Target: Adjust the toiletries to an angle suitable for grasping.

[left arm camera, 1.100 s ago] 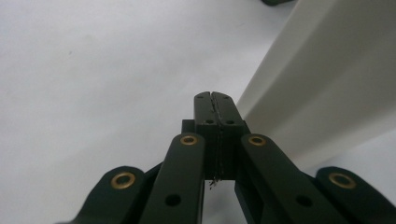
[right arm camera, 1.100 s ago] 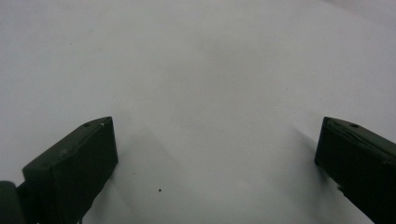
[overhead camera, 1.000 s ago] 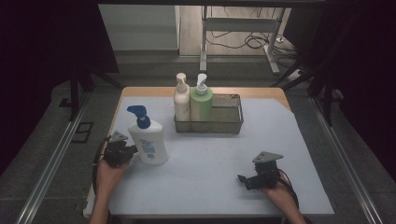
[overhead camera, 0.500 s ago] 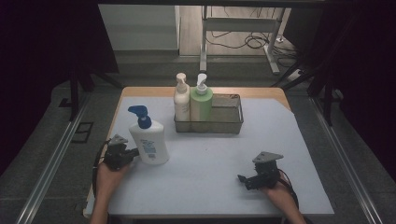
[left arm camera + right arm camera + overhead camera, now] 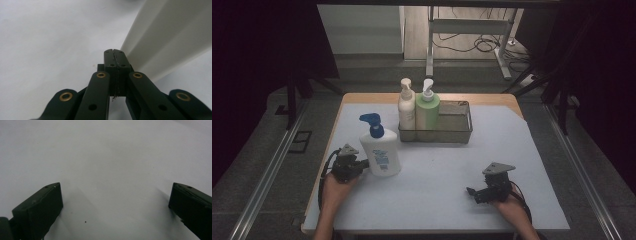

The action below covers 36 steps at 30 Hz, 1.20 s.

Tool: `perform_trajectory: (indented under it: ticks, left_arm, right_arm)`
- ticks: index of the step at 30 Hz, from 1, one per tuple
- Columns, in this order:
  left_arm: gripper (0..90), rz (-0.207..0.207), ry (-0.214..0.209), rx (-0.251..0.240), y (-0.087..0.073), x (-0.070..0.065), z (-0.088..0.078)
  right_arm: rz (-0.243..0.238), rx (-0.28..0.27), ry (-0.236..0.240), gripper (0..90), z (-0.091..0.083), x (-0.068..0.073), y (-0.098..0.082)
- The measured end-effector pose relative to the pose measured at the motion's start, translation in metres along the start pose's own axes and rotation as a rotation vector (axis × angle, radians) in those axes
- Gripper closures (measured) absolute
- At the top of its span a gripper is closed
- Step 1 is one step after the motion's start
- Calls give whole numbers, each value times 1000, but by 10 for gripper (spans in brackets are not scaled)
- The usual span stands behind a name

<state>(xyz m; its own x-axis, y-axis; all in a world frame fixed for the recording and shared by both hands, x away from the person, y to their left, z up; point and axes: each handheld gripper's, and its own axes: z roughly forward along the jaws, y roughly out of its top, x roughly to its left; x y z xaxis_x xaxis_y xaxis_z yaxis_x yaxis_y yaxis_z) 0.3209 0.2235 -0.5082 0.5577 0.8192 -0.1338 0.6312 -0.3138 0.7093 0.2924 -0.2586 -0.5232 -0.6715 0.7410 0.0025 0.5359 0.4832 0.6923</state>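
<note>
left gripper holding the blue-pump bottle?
No. The left gripper has its jaws shut together on nothing, beside the white bottle.

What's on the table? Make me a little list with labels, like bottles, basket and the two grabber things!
table: light sheet over a wooden top
basket: metal wire basket at the back, middle
bottles in basket: white pump bottle and green pump bottle, upright, at its left end
bottle outside: white bottle with blue pump, standing in front of the basket, to the left
left gripper: jaws shut, empty, right beside the blue-pump bottle
right gripper: jaws open, empty, low over the sheet at the front right
</note>
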Motion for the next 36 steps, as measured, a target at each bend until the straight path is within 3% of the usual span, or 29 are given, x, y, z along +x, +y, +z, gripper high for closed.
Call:
perform_trajectory:
  ticks: [5, 13, 18, 36]
  left_arm:
    - [893, 19, -19, 8, 4, -7, 4]
    - [892, 28, -10, -6, 13, -9, 10]
    - [892, 38, -48, -2, 14, -13, 10]
    - [892, 83, -114, 10, 7, -37, 11]
  right_arm:
    - [0, 0, 0, 0, 0, 0, 0]
    - [0, 0, 0, 0, 0, 0, 0]
    - [0, -1, 0, 0, 0, 0, 0]
    - [0, 0, 0, 0, 0, 0, 0]
